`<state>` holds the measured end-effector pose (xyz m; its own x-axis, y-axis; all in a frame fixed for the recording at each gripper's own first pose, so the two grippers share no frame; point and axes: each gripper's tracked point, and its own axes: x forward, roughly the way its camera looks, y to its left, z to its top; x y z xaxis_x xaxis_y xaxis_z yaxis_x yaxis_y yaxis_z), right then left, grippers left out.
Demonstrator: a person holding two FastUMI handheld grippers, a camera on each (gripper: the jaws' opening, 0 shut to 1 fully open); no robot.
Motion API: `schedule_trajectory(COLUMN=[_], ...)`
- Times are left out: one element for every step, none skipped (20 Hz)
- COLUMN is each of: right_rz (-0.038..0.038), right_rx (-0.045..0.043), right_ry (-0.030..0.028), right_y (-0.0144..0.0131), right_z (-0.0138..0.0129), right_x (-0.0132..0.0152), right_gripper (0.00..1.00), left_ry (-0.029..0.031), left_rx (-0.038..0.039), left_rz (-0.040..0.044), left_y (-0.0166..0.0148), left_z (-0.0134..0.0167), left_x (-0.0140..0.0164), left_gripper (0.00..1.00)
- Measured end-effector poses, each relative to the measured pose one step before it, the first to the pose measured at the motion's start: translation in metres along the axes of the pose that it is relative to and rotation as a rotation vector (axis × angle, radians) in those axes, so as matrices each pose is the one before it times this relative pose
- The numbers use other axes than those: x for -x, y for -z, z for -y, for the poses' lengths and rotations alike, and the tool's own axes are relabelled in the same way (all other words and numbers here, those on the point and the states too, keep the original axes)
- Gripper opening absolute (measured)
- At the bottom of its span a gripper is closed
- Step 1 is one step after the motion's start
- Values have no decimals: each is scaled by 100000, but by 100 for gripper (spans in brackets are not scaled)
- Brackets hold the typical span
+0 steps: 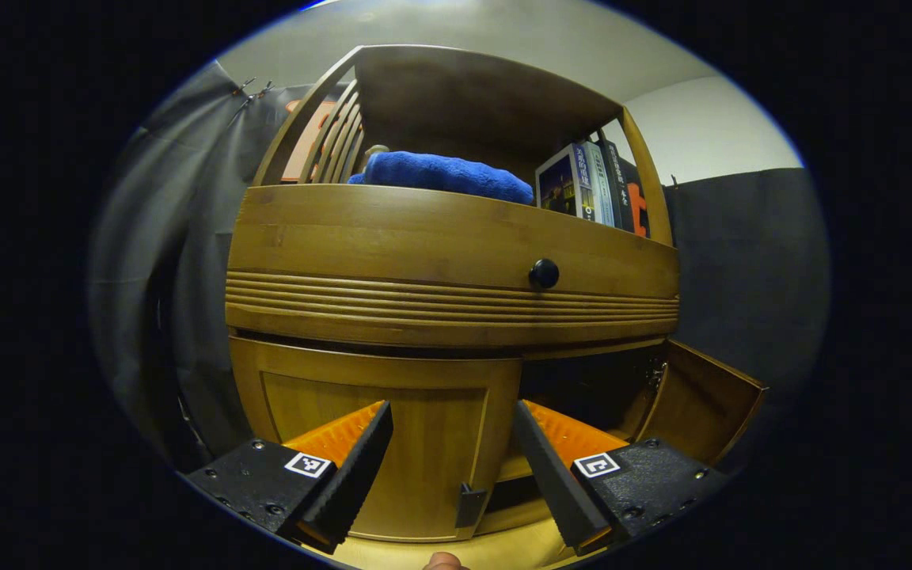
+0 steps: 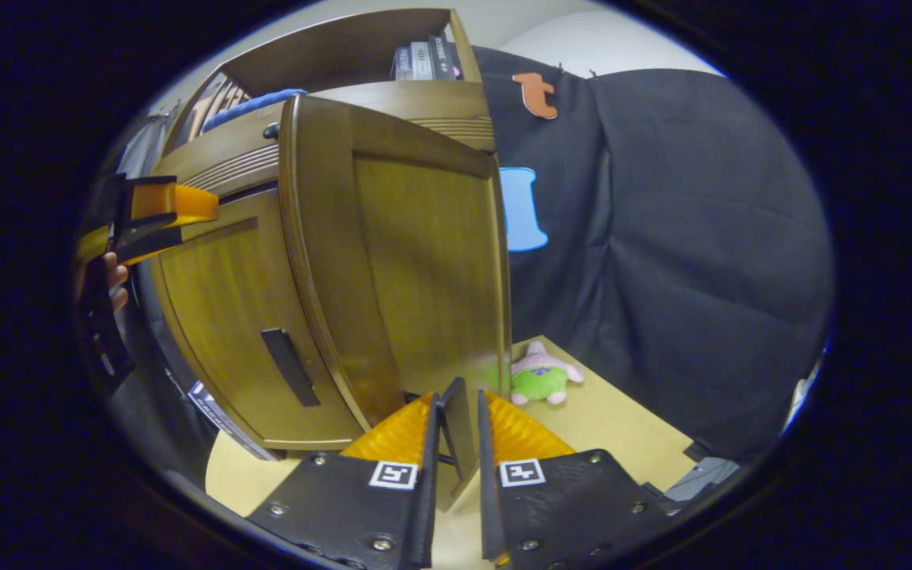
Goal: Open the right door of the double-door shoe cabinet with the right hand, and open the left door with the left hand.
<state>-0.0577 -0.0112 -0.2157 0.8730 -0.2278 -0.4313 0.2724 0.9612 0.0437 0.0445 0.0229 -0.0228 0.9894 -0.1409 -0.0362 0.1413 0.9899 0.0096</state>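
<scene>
The right gripper (image 2: 456, 443) is clamping narrowly on the swung-out brown wooden right door (image 2: 416, 269), both fingers pinching its thin dark handle (image 2: 454, 431). The left gripper (image 1: 452, 467) is hovering wide apart and empty before the closed brown wooden left door (image 1: 377, 443). That rigid panel will likely swing lightly on its hinges; its small dark pull (image 1: 469, 504), low at the inner edge, looks the best hold, though slippery. Beyond, a blue towel (image 1: 444, 174) is lying on the shelf.

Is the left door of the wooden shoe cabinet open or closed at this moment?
Closed. The left wooden door lies flush in the cabinet front, its dark handle untouched, while the right wooden door stands swung outward.
</scene>
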Motion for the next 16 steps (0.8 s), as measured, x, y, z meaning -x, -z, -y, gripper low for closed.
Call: schedule_trajectory(right_rz=[-249, -474, -220, 53, -62, -77, -210, 35, 223, 82, 295, 177, 394, 246, 28, -448], right_rx=[-177, -199, -252, -364, -169, -274, 249, 603, 881, 796, 822, 681, 842, 813, 663, 224], right_ry=[286, 454, 104, -144, -218, -128, -80, 150, 491, 918, 1332, 1449, 1127, 756, -606, 560], right_y=[116, 36, 186, -107, 408, -35, 78, -84, -139, -137, 46, -136, -158, -24, -158, -708], right_z=[520, 502, 492, 403, 569, 429, 392, 479, 552, 539, 777, 811, 824, 606, 488, 212], right_x=[97, 202, 195, 68, -20, 24, 40, 41, 9, 37, 119, 18, 49, -50, -152, -193], right_gripper=[23, 24, 24, 23, 23, 24, 24, 23, 23, 23, 23, 23, 23, 23, 24, 21], left_ry=[362, 166, -14, -102, 15, 151, 71, 79, 70, 202, 34, -212, -105, -33, 192, 210], left_rx=[7, -218, -355, -317, -271, -346, -293, -282, -151, -200, -64, 18, 95, 181, 261, 136], left_rz=[-179, -358, -93, -107, -107, -202, -198, -214, -158, -199, 223, 335, 107, -265, -135, 18], left_y=[107, 102, 71, 27, 102, 46, 58, 54, 98, 34, 20, -86, 58, -67, -5, -106], left_z=[175, 179, 199, 161, 255, 306, 325, 381, 331, 334, 323, 277, 319, 317, 391, 462], left_x=[7, -17, -3, -95, -66, -19, -113, -37, 16, 17, 41, -64, -16, -48, -109, -143], left_gripper=[96, 96, 96, 96, 96, 96, 96, 96, 96, 96, 96, 96, 96, 92, 92, 96])
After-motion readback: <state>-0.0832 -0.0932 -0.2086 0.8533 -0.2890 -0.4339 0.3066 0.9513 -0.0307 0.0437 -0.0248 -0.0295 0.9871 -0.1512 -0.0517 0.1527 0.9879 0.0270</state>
